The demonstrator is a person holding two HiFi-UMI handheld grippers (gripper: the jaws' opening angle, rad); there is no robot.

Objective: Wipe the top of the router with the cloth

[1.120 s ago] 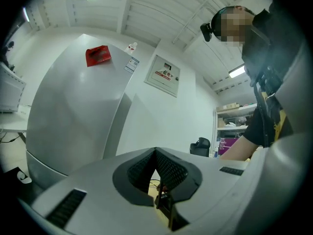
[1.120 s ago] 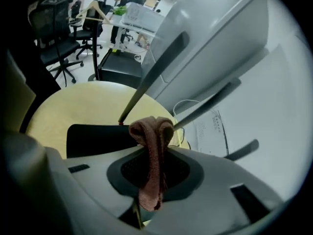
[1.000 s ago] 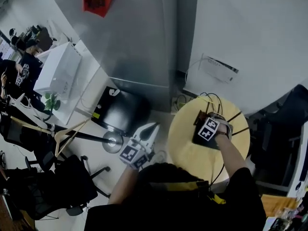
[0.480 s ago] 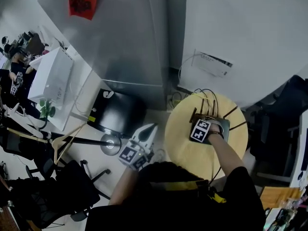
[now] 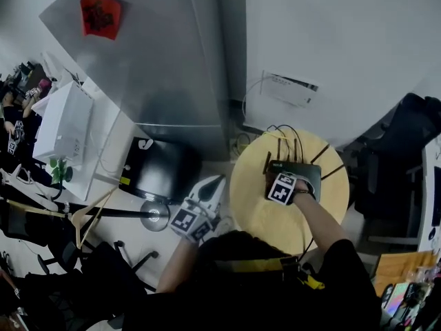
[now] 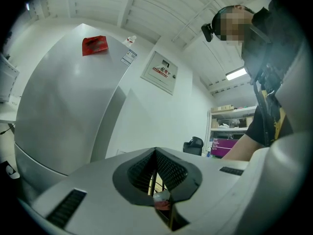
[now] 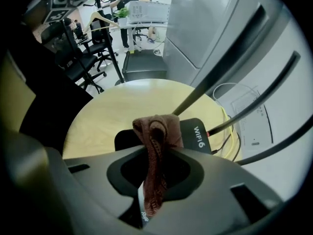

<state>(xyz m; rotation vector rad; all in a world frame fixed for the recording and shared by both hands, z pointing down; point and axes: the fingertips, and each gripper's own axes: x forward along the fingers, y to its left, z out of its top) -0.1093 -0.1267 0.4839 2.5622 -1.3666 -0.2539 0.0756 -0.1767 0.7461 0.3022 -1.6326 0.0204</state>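
Two grippers are out, and only one is at the table. The right gripper [image 5: 284,179] is down over the router [image 5: 308,171], its jaws pinching a brown cloth [image 7: 156,130]. The cloth's bunched end lies against the router's black top, just beside the "WIFI 6" print. The router sits toward the far edge of a round, pale yellow table [image 5: 260,216], its antennas [image 7: 221,67] sticking up and cables [image 5: 286,132] trailing off behind it. The left gripper [image 5: 218,183] hangs off the table's left side above the floor, jaws pressed together with nothing in them. Behind stands a tall grey fridge [image 5: 158,61] with a red paper [image 5: 100,11] stuck on it. A white box [image 5: 289,89] is fixed to the white wall beside the fridge, and a black case [image 5: 162,168] lies on the floor. Desks and dark chairs fill the left of the room.
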